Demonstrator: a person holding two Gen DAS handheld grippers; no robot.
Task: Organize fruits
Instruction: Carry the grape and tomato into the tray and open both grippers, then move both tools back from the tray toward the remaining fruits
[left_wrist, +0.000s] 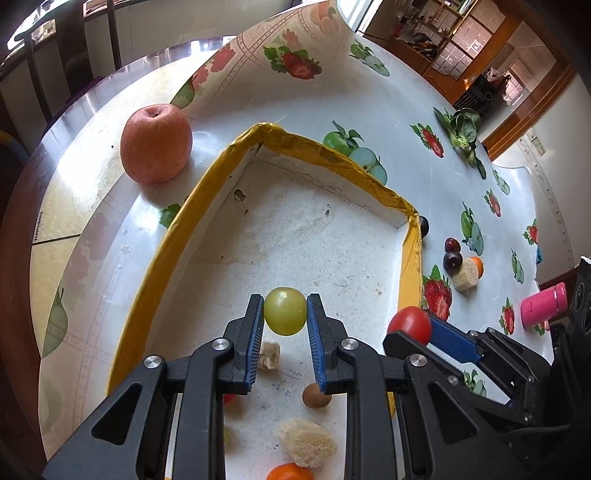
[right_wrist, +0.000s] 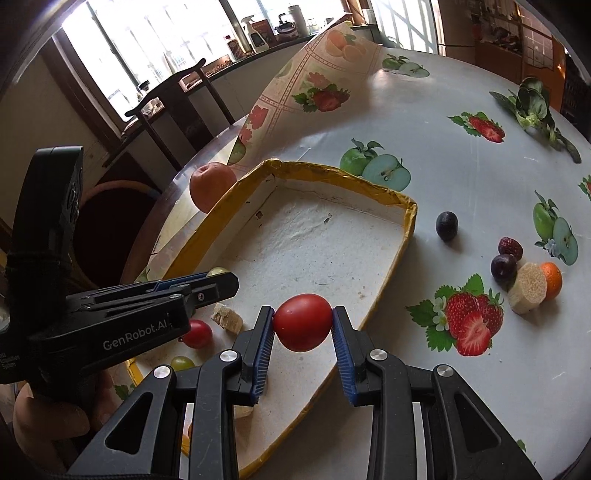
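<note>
My left fingers (left_wrist: 285, 312) are closed on a green grape (left_wrist: 285, 311), pinched at its widest line between the blue pads, and it hangs over the middle of the yellow-rimmed tray (left_wrist: 207, 192). My right fingers (right_wrist: 303, 322) clamp a red cherry tomato (right_wrist: 303, 322) the same way, over the tray's near right rim.

Both fruits look soft and round, so I judge the step in hand is setting them down in the tray. To do it well I would lower each one until it is just above the white floor before easing the pads apart, so neither rolls or bounces. I would aim for bare floor and avoid the pieces already lying there: another cherry tomato (right_wrist: 197, 333), a second green grape (right_wrist: 181, 363), a pale corn chunk (right_wrist: 227, 317), a brown nut-like fruit (left_wrist: 314, 396) and an orange piece (left_wrist: 290, 472).

Farther out, near the worktop's right edge, a dark grape (right_wrist: 446, 225) lies apart, and a second dark grape (right_wrist: 503, 266), a red date (right_wrist: 510, 247), a corn slice (right_wrist: 527, 287) and a small orange (right_wrist: 553, 279) form a cluster. A big apple (left_wrist: 156, 143) stands against the tray's far left wall, outside it. A leafy green (right_wrist: 535, 107) lies at the far edge.
</note>
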